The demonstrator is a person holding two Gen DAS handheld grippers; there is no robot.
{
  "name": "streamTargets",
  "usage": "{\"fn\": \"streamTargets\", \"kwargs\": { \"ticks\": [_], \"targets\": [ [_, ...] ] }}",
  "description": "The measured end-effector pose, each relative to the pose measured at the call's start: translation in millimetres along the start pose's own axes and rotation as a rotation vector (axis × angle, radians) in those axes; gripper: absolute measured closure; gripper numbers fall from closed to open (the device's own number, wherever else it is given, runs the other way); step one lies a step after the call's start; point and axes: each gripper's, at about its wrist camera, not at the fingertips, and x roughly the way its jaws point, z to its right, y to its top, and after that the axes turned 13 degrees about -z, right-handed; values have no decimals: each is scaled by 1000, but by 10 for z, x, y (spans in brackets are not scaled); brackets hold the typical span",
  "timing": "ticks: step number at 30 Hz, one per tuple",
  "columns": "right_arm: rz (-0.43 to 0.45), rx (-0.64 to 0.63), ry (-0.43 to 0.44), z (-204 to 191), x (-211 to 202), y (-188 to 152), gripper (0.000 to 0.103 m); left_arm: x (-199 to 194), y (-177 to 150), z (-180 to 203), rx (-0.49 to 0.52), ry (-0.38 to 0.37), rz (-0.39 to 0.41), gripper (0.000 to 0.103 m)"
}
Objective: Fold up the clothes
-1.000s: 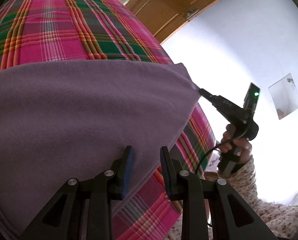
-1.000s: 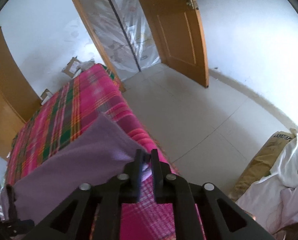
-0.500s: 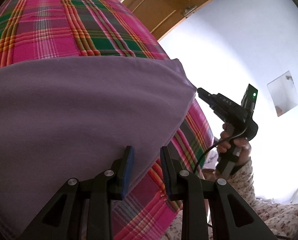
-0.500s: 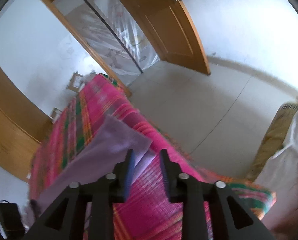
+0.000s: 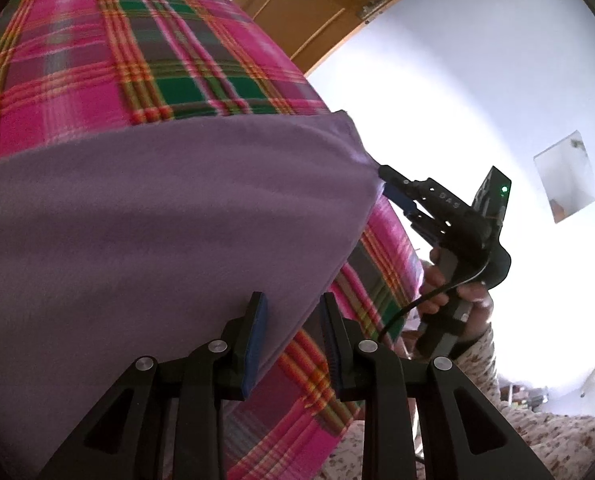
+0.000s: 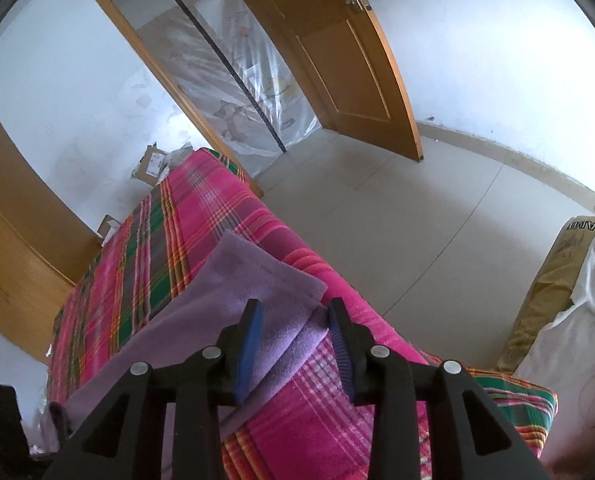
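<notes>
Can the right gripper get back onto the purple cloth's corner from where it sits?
Probably yes: the right gripper is open with the purple cloth corner lying between its fingers on the plaid blanket, nothing blocking.

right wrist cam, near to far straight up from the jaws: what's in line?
right gripper → purple cloth → plaid blanket → cardboard boxes → white wall

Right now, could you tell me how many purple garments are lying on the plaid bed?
1: the purple garment lies spread on the plaid bed cover, one corner between the open right gripper fingers. Others may be hidden.
</notes>
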Motion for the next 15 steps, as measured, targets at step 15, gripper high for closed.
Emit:
{"fn": "streamTargets", "kwargs": {
  "ticks": [15],
  "targets": [
    [15,-76,-47,-130,3,-27,92,124,413,126,13,-57,-64,75]
  ]
}}
